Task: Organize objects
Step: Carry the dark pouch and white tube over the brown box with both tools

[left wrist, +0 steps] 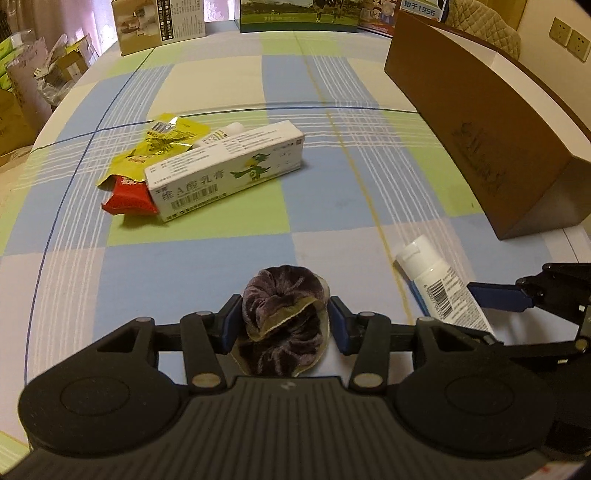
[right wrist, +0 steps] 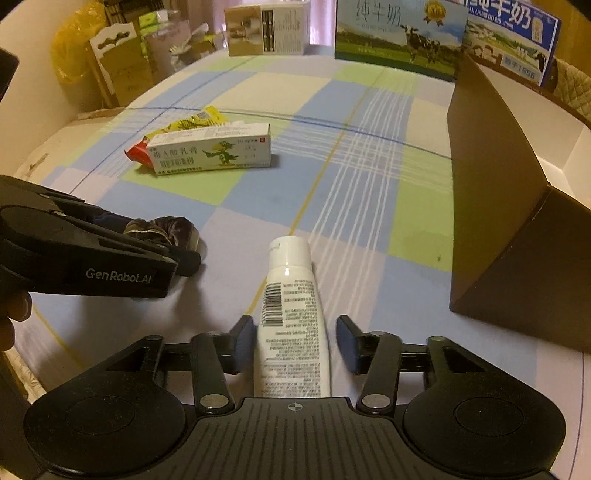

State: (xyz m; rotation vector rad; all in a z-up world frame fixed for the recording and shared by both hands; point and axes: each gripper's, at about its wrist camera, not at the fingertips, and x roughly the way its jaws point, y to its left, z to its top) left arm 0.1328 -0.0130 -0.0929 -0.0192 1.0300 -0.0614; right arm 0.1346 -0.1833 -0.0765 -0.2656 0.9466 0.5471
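A purple velvet scrunchie (left wrist: 282, 317) in a clear wrapper lies on the checked tablecloth between the pads of my left gripper (left wrist: 284, 325); the jaws touch its sides and hold it. It also shows in the right wrist view (right wrist: 162, 227). A white tube (right wrist: 291, 317) with a barcode lies between the fingers of my right gripper (right wrist: 295, 343), which is open with a gap on the right side. The tube also shows in the left wrist view (left wrist: 439, 284). A white ointment box (left wrist: 225, 170) lies further out on yellow and red snack packets (left wrist: 147, 162).
An open brown cardboard box (left wrist: 491, 136) stands at the right, also in the right wrist view (right wrist: 509, 221). Milk cartons (right wrist: 399, 37) and a tan box (right wrist: 266, 27) line the far table edge. Bags and boxes sit beyond the left edge.
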